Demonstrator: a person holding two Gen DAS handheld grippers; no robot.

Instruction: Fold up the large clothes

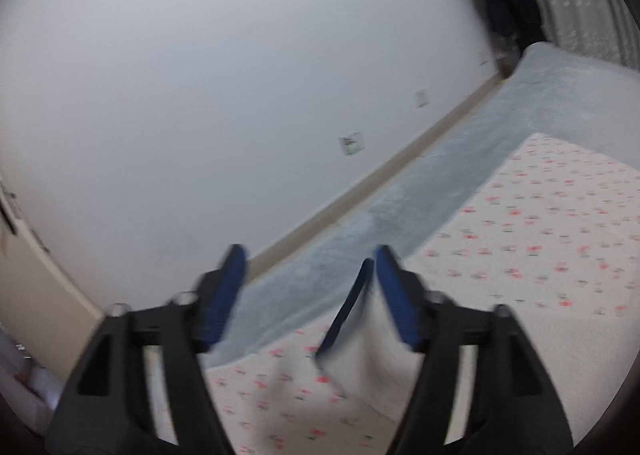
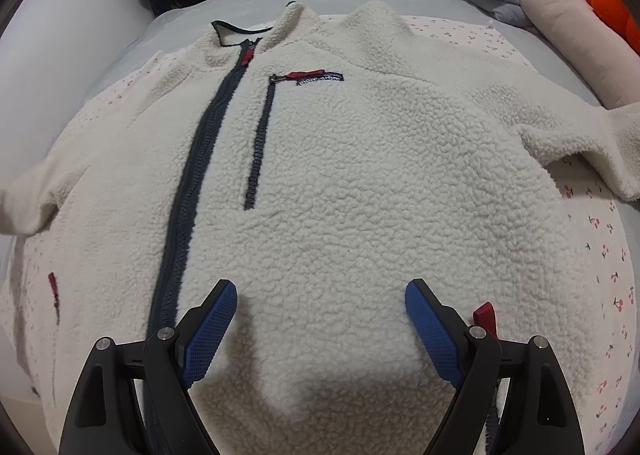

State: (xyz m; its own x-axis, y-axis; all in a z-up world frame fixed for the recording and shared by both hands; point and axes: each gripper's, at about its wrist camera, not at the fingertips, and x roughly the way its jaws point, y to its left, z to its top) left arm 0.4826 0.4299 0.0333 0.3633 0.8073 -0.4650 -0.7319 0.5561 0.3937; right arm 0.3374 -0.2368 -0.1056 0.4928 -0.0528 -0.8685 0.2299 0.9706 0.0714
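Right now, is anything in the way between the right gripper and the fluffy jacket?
Nothing visible is. The right gripper hangs with its jaws open directly over the lower part of the white fleece jacket, which lies flat and zipped on the cherry-print sheet. No other item lies on that part of the jacket.

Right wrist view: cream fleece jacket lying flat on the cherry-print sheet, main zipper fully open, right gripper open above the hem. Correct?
Not quite. The main zipper is closed, running zipped from hem to collar, as the right wrist view shows. The rest holds: the cream fleece jacket lies flat on the cherry-print sheet, and the right gripper is open above the hem.
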